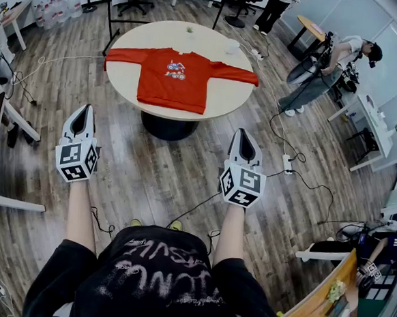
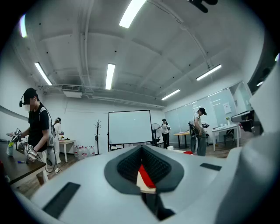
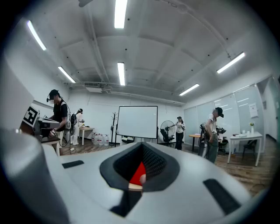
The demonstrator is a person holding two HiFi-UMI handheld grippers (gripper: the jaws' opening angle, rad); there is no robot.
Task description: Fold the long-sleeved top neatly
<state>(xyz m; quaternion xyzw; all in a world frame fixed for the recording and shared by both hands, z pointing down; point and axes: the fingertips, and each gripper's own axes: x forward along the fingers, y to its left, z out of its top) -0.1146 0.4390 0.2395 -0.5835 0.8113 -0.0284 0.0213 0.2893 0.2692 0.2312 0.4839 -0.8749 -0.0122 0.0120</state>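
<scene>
Standing well back from the round surface (image 1: 153, 34), over the wooden floor (image 1: 156, 178); holding the left claw (image 1: 84, 111) and the right claw (image 1: 244, 136) level and pointing toward that surface; pressing both pairs of jaws together, clamping nothing; catching only a distant sliver of red through each claw's gap.

Seeing the red long-sleeved top (image 1: 174, 77) spread flat and front-up on the surface, hem toward the person, both sleeves stretched out sideways with the cuffs reaching about to the rim; finding no fold in it anywhere.

Judging from that: sitting at the very start of the task, with the approach in hand and the folding not yet begun.

Probably needing next: stepping up to the surface; spreading the jaws; pinching one sleeve near its cuff and carrying it across the chest, then doing likewise with the other; coming in low and flat so as to catch fabric rather than scrape the surface; lifting gently, so as to avoid dragging the whole garment off square or toward the edge.
</scene>
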